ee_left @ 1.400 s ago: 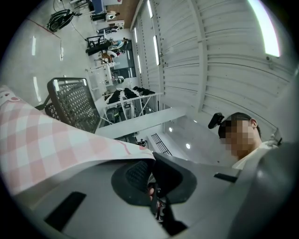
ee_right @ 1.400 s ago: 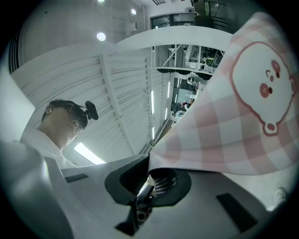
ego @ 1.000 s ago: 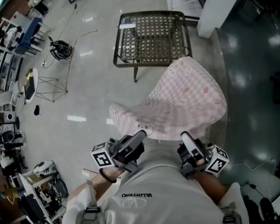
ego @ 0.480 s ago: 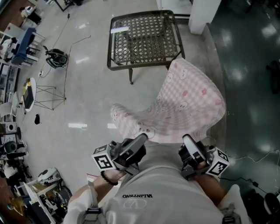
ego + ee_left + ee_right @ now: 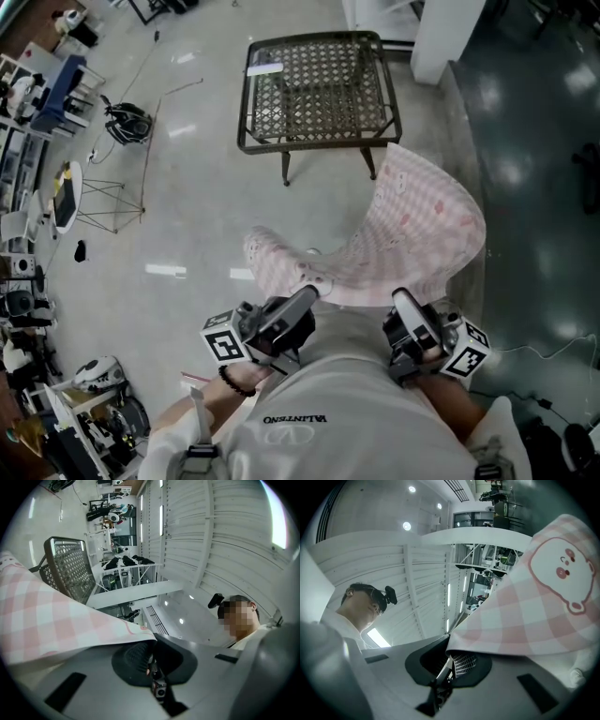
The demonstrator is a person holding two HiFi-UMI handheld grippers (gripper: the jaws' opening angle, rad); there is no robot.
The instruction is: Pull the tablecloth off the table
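We held pink-checked tablecloth point(image 5: 417, 230) aloft, off lattice-top table point(image 5: 319, 89). Cloth billowed at table's 5 o'clock, far edge near table's front corner, tabletop bare. Left gripper point(image 5: 307, 294) clenched on cloth's near hem, at 7 o'clock of cloth. Right gripper point(image 5: 403, 300) clamped on hem at 5 o'clock. Each gripper view showed checked edge pinched between jaws. Cartoon animal faces printed on cloth. Shirt point(image 5: 347, 412) lettering read "VALENTINO", seen upside down.
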